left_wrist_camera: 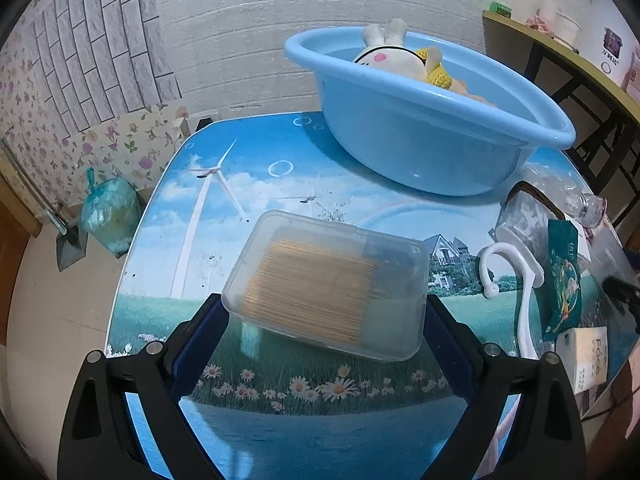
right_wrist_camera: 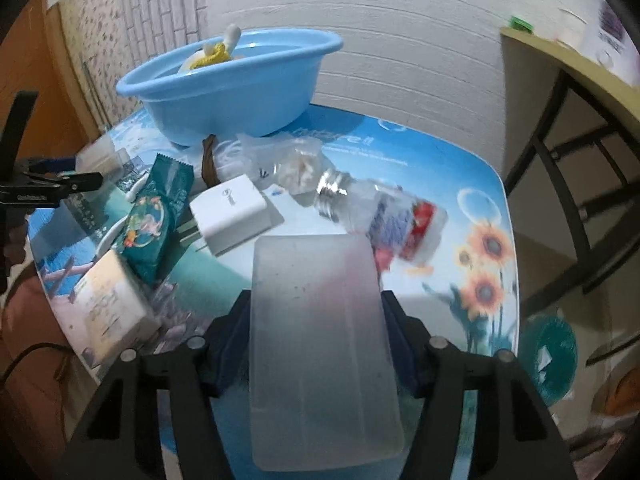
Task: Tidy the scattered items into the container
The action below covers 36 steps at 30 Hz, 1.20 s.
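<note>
Clear plastic toothpick box [left_wrist_camera: 328, 280] between the left gripper [left_wrist_camera: 326, 320] pads, jaws wide; contact cannot be told.
Frosted lid [right_wrist_camera: 320, 344] clamped flat in right gripper [right_wrist_camera: 316, 332]; blue basin [left_wrist_camera: 420, 132] far, holding plush rabbit [left_wrist_camera: 394, 54]; charger [right_wrist_camera: 228, 210] and bottle [right_wrist_camera: 380, 216] near on table [left_wrist_camera: 280, 184].

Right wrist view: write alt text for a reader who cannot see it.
The right tool clamps a frosted translucent plastic lid above a picture-printed table. Beyond lie a white plug-in charger, a clear plastic bottle, a green snack packet and a light blue plastic basin.
</note>
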Available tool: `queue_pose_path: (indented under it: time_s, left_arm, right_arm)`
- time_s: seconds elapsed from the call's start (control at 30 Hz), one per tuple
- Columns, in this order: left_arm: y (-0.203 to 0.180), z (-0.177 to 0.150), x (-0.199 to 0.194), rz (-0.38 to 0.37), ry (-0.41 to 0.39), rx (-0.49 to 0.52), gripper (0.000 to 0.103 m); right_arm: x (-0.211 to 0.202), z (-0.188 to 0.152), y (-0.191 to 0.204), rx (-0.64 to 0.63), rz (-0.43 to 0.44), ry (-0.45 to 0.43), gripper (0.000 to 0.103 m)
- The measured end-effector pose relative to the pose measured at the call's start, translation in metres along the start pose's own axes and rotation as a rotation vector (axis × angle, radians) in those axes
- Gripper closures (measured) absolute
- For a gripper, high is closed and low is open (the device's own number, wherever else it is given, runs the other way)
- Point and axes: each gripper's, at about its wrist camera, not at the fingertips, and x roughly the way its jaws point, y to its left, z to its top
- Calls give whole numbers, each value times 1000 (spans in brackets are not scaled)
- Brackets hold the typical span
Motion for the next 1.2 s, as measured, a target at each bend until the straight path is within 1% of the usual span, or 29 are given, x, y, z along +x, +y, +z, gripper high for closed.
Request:
queue_pose_path:
  time_s: [0.13, 0.2, 0.23, 0.27, 0.37, 0.47, 0.5, 0.53, 0.6, 0.67, 0.7, 0.77, 0.93, 0.97, 1.0, 1.03, 1.1, 1.13, 1.2]
  left_arm:
    - [-1, 0, 4, 10, 4, 2, 7]
    - [0, -4, 13, 0, 43, -11, 7]
    - [1, -6, 12, -2, 19, -21, 7]
    - [1, -7, 12, 3, 13, -26, 7]
    - [0, -9, 11, 1, 8, -21, 7]
    - [0, -11, 10, -1, 3, -21, 7]
    - [0, -12, 8, -5, 3, -18, 9]
    - [-1, -12, 7, -5, 2, -14, 14]
    - [-3, -12, 0, -28, -8, 13, 46]
    - [-5, -13, -3, -34, -4, 23, 58]
    - [-5, -13, -4, -39, -1, 22, 59]
    - [-4, -15, -5, -42, 1, 18, 59]
    - [-4, -17, -9, -50, 3, -3, 58]
    - [-4, -18, -10, -47, 4, 0, 55]
    - [-3, -18, -10, -40, 6, 3, 47]
    - [-3, -18, -11, -31, 7, 8, 42]
    - [-3, -17, -16, -13, -18, 18, 25]
    - [-4, -17, -20, -9, -31, 21, 22]
    - [-4, -16, -26, 0, -58, 27, 13]
  right_arm:
    - [-12, -14, -6, 75, -37, -14, 42]
    - [-17, -19, -12, 131, -58, -25, 42]
    - [-18, -21, -14, 151, -66, -27, 42]
    - [-20, -22, -15, 173, -77, -30, 42]
    - [-18, -20, -15, 195, -86, -33, 42]
    - [-16, -17, -10, 199, -73, -35, 42]
    - [-14, -15, -7, 195, -70, -32, 42]
    - [-14, -15, -4, 189, -69, -30, 42]
    - [-11, -12, 2, 172, -68, -25, 41]
    - [-10, -12, 8, 152, -72, -23, 41]
    - [-10, -12, 10, 145, -74, -21, 41]
    - [-9, -12, 13, 133, -84, -14, 36]
    - [-13, -15, 12, 143, -85, -16, 35]
    - [-13, -16, 11, 147, -86, -13, 35]
    - [-12, -18, 11, 151, -88, -7, 35]
    - [-11, -19, 10, 154, -89, -3, 34]
    - [-10, -22, 9, 161, -86, 2, 32]
    - [-9, -24, 9, 166, -83, 6, 32]
    - [-9, -26, 9, 168, -82, -2, 30]
